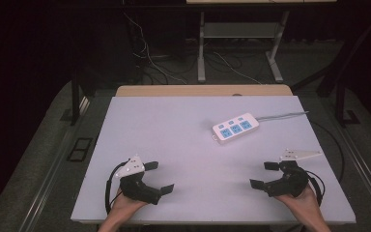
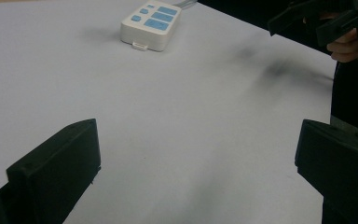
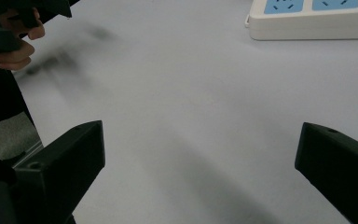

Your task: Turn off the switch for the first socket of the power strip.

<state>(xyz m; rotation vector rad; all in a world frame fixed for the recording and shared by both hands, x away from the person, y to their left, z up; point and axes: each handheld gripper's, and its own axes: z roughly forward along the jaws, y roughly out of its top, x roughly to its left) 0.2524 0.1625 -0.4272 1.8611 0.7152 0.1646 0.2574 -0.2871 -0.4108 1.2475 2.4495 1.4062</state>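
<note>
White power strip (image 1: 235,128) on the grey table (image 1: 183,145), both tongs, left (image 1: 159,177) and right (image 1: 264,174), wide apart, empty.

Power strip (image 1: 235,128) lies on the table (image 1: 174,130), far right of centre; left gripper (image 1: 160,176) near-left, right gripper (image 1: 264,174) near-right.

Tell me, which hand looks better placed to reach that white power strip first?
Probably the right. The power strip lies on the table's right half, nearer the open right gripper than the open left gripper. Bare table lies between.
</note>
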